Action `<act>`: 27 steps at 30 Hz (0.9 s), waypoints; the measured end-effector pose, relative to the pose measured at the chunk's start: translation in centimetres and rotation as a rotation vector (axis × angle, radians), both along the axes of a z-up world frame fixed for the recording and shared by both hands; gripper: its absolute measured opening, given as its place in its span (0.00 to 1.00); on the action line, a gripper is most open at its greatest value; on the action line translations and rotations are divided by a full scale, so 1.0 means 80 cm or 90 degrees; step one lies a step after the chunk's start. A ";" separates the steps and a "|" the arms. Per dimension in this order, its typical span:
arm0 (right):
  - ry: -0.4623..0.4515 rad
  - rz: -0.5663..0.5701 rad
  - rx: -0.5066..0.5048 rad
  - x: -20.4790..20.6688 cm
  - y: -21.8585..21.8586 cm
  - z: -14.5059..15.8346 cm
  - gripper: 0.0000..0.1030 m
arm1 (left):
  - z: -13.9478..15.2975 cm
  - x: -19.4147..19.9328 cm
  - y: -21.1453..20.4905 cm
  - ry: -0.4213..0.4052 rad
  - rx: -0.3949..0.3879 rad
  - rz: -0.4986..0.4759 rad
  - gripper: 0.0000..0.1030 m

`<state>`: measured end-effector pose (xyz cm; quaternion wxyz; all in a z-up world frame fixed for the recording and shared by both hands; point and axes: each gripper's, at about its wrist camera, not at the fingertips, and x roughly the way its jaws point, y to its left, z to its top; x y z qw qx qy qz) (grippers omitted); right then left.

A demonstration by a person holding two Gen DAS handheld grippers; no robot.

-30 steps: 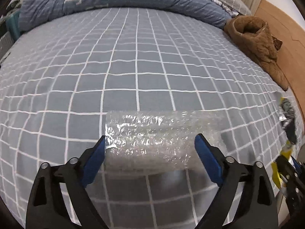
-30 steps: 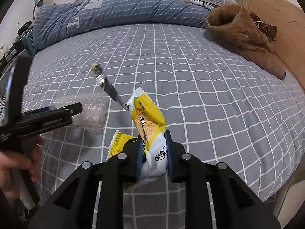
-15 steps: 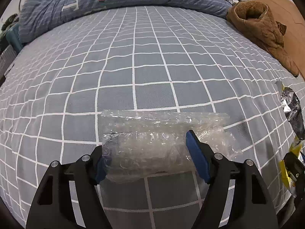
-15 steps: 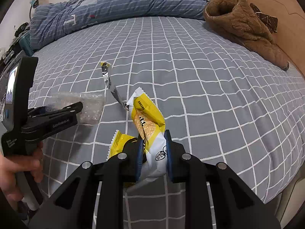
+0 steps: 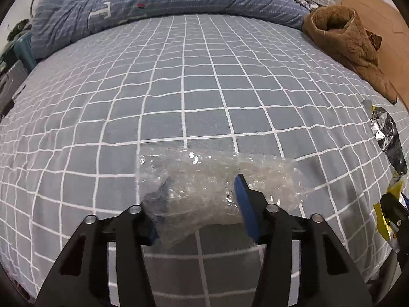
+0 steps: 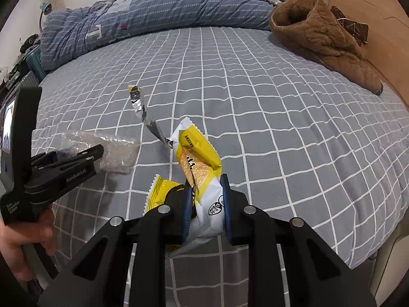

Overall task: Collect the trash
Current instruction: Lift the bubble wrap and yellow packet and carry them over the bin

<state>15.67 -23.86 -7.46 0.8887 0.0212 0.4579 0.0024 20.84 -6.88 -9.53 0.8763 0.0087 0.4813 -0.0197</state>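
A clear bubble-wrap piece (image 5: pixel 212 184) lies on the grey checked bedsheet (image 5: pixel 184 89). My left gripper (image 5: pixel 202 192) has closed in on it, and its blue pads squeeze the wrap from both sides; it also shows in the right wrist view (image 6: pixel 76 158), with the bubble wrap (image 6: pixel 115 153) in its jaws. My right gripper (image 6: pixel 205 202) is shut on a bunch of yellow and white snack wrappers (image 6: pixel 199 168). A silver foil strip (image 6: pixel 145 117) sticks out of that bunch, and it shows at the right edge of the left wrist view (image 5: pixel 388 140).
A brown fleece garment (image 6: pixel 322 38) lies at the bed's far right by the wooden headboard (image 6: pixel 378 20). A blue striped duvet (image 6: pixel 153 18) is piled along the far side. The bed's near edge drops off at the lower right.
The left gripper's jaws have closed from wide open onto the bubble wrap, bunching it. The right gripper keeps holding the wrappers, nearly still.
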 end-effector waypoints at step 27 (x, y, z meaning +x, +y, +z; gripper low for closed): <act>-0.037 0.032 -0.011 -0.054 0.060 0.064 0.19 | 0.094 -0.099 0.059 -0.039 -0.020 0.016 0.45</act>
